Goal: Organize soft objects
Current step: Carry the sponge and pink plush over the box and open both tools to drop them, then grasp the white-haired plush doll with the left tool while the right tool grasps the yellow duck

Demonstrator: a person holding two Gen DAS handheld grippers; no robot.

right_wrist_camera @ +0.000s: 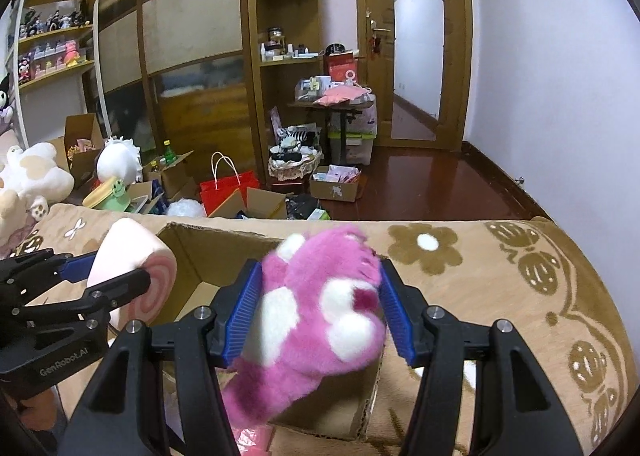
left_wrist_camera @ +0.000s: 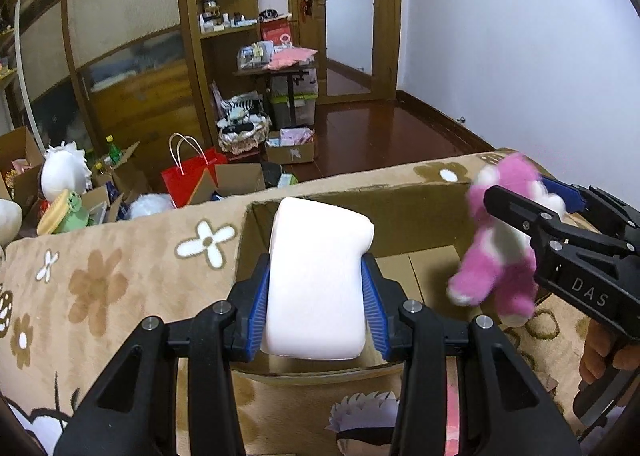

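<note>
Blue ribbed fingers (left_wrist_camera: 258,306) of the left gripper (left_wrist_camera: 316,308) press on both sides of a white roll-shaped cushion (left_wrist_camera: 318,280), so the jaws are closed on it at a narrow spread. In the left wrist view the cushion stands on end between them, over the near edge of an open cardboard box (left_wrist_camera: 424,195) that sits on a beige blanket with flower patterns (left_wrist_camera: 120,276). To the right, the right gripper (left_wrist_camera: 532,199) comes in from the edge of the view with a pink and white plush toy (left_wrist_camera: 498,268) clamped in it; the toy hangs over the right side of the box. Part of a hand (left_wrist_camera: 600,352) shows under that gripper. Far off on the left, past the blanket, a red paper bag (left_wrist_camera: 192,175) stands among boxes on the floor.

From the right wrist view, the right gripper's (right_wrist_camera: 320,308) blue fingers (right_wrist_camera: 242,316) sit against both flanks of the plush toy (right_wrist_camera: 316,316), jaws closed on it about half spread. The toy hangs over the open box (right_wrist_camera: 200,252), its lower end reaching down towards the near wall. At the left, the left gripper (right_wrist_camera: 132,272) holds the cushion (right_wrist_camera: 132,256) just above the box's left edge; a pink spiral marks the cushion's end face. The blanket (right_wrist_camera: 480,276) spreads right of the box.
</note>
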